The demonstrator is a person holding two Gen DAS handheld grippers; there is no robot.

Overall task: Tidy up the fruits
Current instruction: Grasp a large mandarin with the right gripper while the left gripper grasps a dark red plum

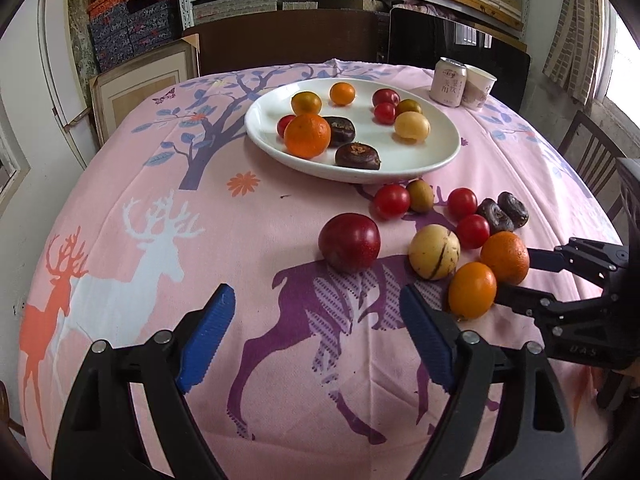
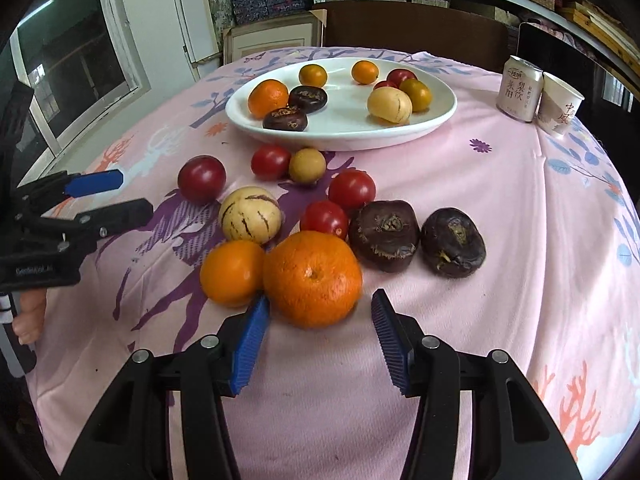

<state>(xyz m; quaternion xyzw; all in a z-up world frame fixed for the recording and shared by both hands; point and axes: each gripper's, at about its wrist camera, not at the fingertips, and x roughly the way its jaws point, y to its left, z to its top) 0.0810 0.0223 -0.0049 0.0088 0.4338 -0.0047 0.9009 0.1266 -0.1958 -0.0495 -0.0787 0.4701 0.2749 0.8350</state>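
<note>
A white plate (image 1: 432, 160) (image 2: 440, 120) at the table's far side holds several fruits: oranges, tomatoes, dark chestnuts, a yellow melon. More fruit lies loose on the pink cloth in front of it. My right gripper (image 2: 320, 316) (image 1: 516, 280) is open, its fingers on either side of a large orange (image 2: 312, 278) (image 1: 505, 256), just short of its middle. A smaller orange (image 2: 232, 272) (image 1: 472, 290) touches it on the left. My left gripper (image 1: 316, 300) (image 2: 128, 196) is open and empty, just short of a dark red plum (image 1: 349, 242) (image 2: 202, 179).
Loose nearby are a striped yellow melon (image 2: 250, 220), several tomatoes (image 2: 352, 189), a brown round fruit (image 2: 307, 165) and two dark chestnuts (image 2: 384, 235). A drink can (image 2: 519, 88) and a paper cup (image 2: 560, 103) stand at the far right. Shelves and a chair stand beyond the table.
</note>
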